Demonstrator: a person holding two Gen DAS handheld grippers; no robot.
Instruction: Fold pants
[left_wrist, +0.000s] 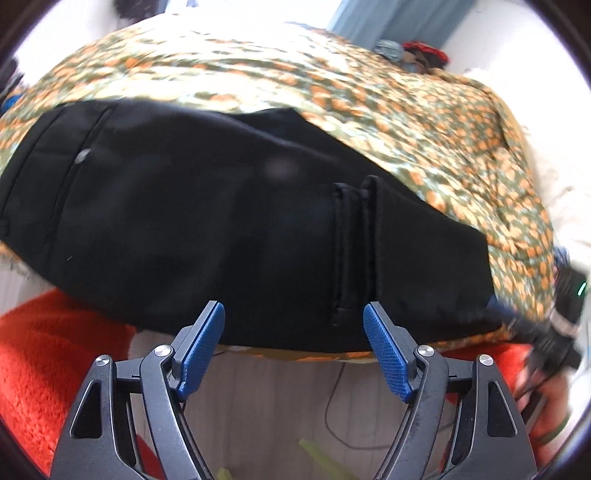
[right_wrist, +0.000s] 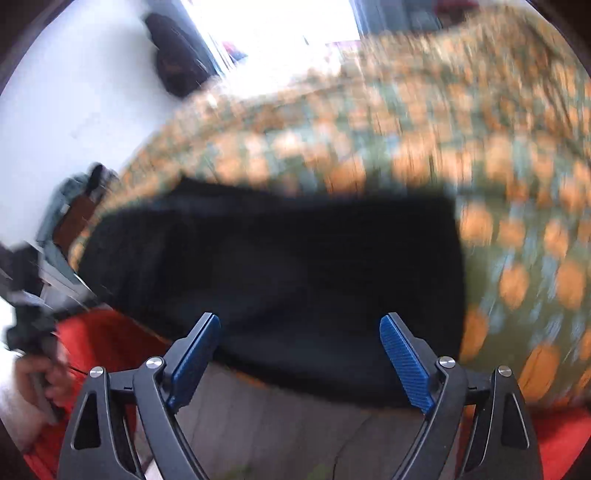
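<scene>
Black pants (left_wrist: 207, 218) lie folded flat on a bed with an orange-and-green patterned cover (left_wrist: 369, 96), waistband and button at the left, a belt loop near the front edge. My left gripper (left_wrist: 294, 314) is open and empty, just short of the pants' near edge. My right gripper (right_wrist: 300, 326) is open and empty over the near edge of the pants (right_wrist: 280, 266); this view is blurred. The right gripper also shows at the right edge of the left wrist view (left_wrist: 554, 325).
An orange-red fluffy rug (left_wrist: 55, 365) lies on the pale wooden floor (left_wrist: 280, 402) below the bed edge. A thin cable (left_wrist: 332, 406) runs across the floor. Soft toys (left_wrist: 417, 55) sit at the far bed end. A dark bag (right_wrist: 177, 59) stands by the wall.
</scene>
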